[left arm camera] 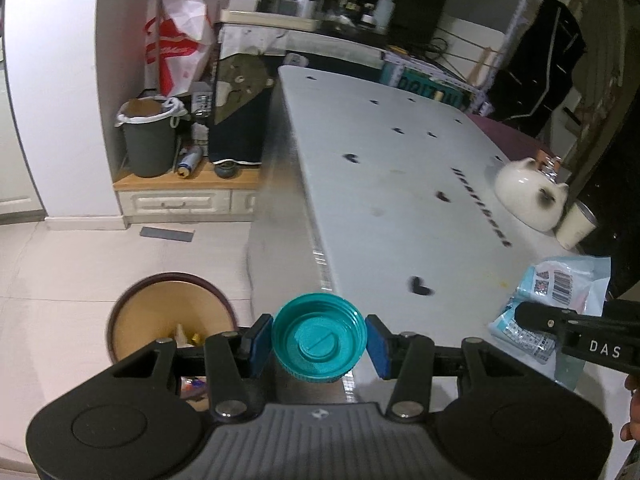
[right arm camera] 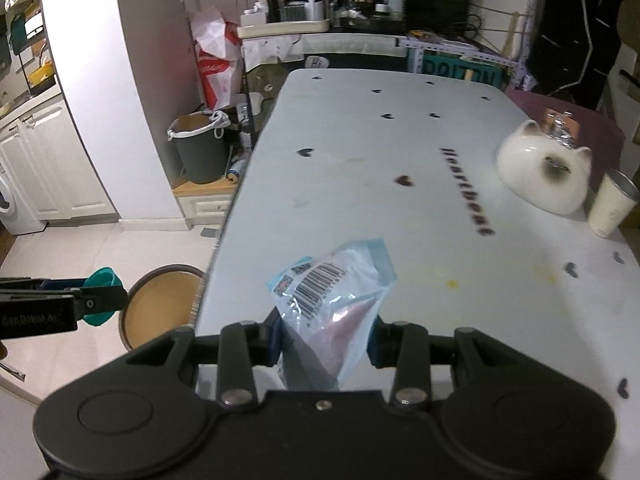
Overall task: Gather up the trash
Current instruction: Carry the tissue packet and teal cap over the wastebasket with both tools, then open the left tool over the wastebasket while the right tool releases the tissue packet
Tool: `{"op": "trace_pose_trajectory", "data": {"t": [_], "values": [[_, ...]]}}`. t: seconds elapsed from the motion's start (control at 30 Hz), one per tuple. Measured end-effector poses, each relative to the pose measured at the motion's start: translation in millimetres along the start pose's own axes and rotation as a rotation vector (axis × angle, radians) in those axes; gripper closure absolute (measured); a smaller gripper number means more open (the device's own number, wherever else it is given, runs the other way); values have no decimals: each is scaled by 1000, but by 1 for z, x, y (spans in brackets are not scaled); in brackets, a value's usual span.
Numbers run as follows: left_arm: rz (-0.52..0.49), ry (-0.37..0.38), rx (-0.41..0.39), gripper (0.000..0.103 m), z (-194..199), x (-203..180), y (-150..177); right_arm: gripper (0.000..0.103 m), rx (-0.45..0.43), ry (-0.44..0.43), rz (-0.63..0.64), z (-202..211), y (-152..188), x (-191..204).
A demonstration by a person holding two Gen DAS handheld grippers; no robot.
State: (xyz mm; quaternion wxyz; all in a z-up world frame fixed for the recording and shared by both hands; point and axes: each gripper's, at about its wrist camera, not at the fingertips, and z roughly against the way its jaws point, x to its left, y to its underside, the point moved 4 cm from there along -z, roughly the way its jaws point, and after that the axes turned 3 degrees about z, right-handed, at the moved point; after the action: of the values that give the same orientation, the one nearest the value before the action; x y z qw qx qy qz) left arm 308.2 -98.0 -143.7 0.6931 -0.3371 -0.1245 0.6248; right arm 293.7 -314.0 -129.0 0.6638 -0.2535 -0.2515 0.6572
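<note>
My left gripper (left arm camera: 319, 342) is shut on a teal plastic lid (left arm camera: 319, 338), its blue pads pressing both sides, at the table's left edge. Below left on the floor stands a round brown trash bin (left arm camera: 160, 312) with some litter inside. My right gripper (right arm camera: 325, 340) is shut on a crumpled light-blue plastic wrapper (right arm camera: 332, 292) with a barcode, held over the white table (right arm camera: 360, 184). In the right wrist view the left gripper (right arm camera: 94, 298) with the teal lid (right arm camera: 102, 280) hangs beside the brown bin (right arm camera: 160, 308). The wrapper (left arm camera: 560, 284) and right gripper (left arm camera: 532, 316) show at the left wrist view's right edge.
A white cat-shaped pot (right arm camera: 544, 176) and a pale cup (right arm camera: 612, 204) stand at the table's right side. A grey lined bin (left arm camera: 150, 136) sits on a low wooden cabinet (left arm camera: 180, 192) by the wall, with a red-and-white bag (left arm camera: 176, 44) behind it. Shelves with clutter fill the back.
</note>
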Motion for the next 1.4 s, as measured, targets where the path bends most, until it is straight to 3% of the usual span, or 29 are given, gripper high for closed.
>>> {"op": "trace_pose_trajectory", "data": {"t": [0.47, 0.73, 0.97, 1.2, 1.27, 1.33, 1.4], "values": [[22, -42, 24, 53, -16, 135, -56, 63, 34, -50, -7, -61, -46, 113], [78, -30, 167, 53, -64, 189, -65, 62, 141, -130, -46, -114, -60, 152], [122, -19, 299, 53, -122, 212, -59, 62, 277, -172, -58, -169, -60, 169], [148, -60, 341, 52, -175, 229, -69, 61, 377, -201, -30, -218, -58, 189], [186, -83, 370, 40, -191, 238, -68, 61, 394, -211, -25, -228, -57, 193], [214, -104, 397, 22, -202, 248, -66, 61, 407, -229, -23, -238, -57, 197], [218, -119, 410, 20, -206, 255, -63, 60, 422, -251, -28, -246, -55, 201]]}}
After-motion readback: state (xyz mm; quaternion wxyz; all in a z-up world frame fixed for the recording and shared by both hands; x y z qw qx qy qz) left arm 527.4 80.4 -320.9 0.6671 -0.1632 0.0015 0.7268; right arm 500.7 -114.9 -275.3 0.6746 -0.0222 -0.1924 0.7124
